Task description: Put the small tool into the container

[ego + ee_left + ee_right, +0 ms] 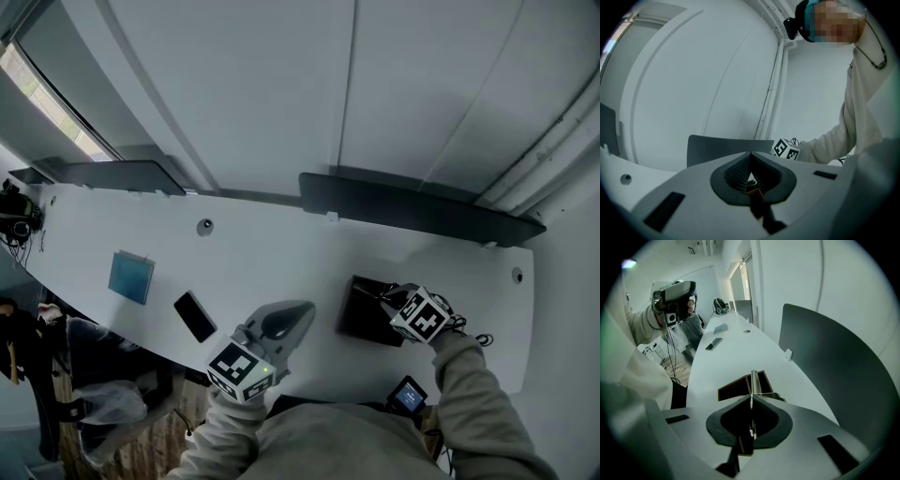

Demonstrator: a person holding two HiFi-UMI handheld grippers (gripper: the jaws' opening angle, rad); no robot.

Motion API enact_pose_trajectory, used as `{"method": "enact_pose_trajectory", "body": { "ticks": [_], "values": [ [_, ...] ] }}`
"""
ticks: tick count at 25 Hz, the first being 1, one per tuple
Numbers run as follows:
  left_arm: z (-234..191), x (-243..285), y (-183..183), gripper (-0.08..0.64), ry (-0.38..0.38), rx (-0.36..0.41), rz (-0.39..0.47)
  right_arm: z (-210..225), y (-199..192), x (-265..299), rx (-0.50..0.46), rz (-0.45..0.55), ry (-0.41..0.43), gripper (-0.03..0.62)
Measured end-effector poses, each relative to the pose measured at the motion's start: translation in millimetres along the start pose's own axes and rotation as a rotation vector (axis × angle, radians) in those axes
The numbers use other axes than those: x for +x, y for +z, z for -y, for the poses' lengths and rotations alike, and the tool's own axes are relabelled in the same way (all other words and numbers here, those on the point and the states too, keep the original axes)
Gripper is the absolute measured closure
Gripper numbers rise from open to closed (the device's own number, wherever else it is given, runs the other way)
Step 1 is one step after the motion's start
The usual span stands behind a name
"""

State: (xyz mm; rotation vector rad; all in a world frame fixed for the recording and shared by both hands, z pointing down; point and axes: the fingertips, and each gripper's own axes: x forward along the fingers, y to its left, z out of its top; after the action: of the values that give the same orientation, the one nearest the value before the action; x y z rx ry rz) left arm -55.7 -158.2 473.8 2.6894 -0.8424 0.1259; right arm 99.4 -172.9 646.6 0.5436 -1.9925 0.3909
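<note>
Just now, at the right of the white desk (281, 253), my right gripper (751, 398) pinches the small tool (753, 382), a thin pale strip pointing out over the dark container (732, 390). My left gripper (751, 157), jaws pressed together on nothing, hangs over the near edge, just right of a black phone (194, 316).
</note>
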Motion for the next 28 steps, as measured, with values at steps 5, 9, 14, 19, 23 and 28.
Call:
{"method": "enact_pose_trajectory", "body": {
  "ticks": [5,9,14,19,23,28],
  "values": [
    [1.0,3.4,1.1,0.558,-0.009,0.0,0.004,-5.5,3.1,1.3,-0.027,-0.013,0.005,0.568],
    [7.6,6.1,-2.7,0.558,-0.022,0.004,-0.006,-8.0,2.1,2.2,-0.075,-0.031,0.006,0.568],
    [4.6,1.3,-2.9,0.558,-0.011,-0.008,0.002,-8.5,-1.6,1.2,-0.073,-0.046,0.002,0.568],
    [-1.5,-4.2,0.5,0.558,0.002,-0.007,0.009,-6.3,-4.3,-0.1,-0.068,-0.045,-0.008,0.568],
    [2.1,-6.3,-2.9,0.558,-0.003,-0.008,0.005,-8.9,-2.5,-2.0,-0.092,-0.054,-0.021,0.568],
    [3.0,-10.0,-2.3,0.558,0.0,-0.008,0.005,0.6,6.1,-3.9,-0.09,-0.048,-0.034,0.568]
  ]
}}
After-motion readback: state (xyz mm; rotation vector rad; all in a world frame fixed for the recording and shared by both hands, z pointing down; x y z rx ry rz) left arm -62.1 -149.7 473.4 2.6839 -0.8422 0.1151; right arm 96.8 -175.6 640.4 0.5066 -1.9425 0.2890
